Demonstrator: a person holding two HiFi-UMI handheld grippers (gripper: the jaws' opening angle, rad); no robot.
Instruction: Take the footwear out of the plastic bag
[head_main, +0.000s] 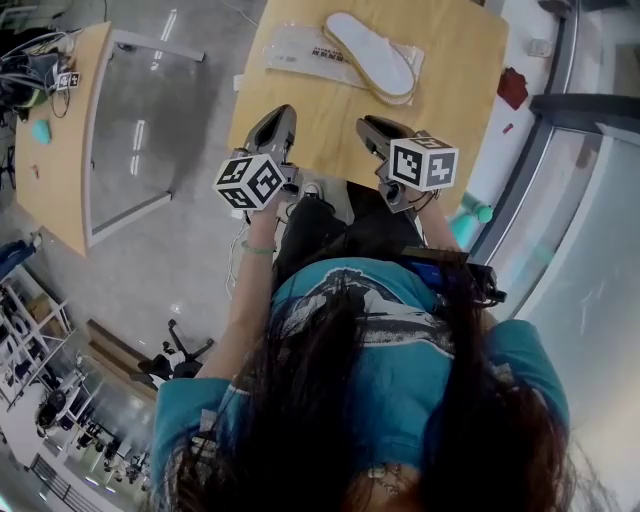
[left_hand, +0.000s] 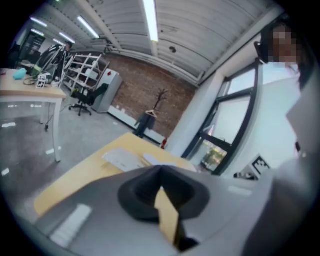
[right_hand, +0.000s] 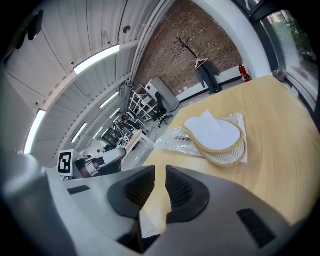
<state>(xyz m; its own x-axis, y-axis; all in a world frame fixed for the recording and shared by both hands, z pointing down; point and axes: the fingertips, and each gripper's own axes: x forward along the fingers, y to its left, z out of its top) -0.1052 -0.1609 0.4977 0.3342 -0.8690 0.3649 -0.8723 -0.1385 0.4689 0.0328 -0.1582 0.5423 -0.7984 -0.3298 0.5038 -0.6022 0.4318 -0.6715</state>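
two flat white slippers (head_main: 370, 55), stacked

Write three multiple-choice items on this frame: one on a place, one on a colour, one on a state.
1. Where do the slippers lie? A on the floor; B on the wooden table; C in a gripper.
2. What colour is the top slipper's face? A black; B red; C white.
3. How do the left gripper's jaws stand? A shut, empty; B wide apart; C clamped on the bag.
B: the slippers rest on the table. C: white with a tan rim. A: the left gripper has its pads together, nothing between.
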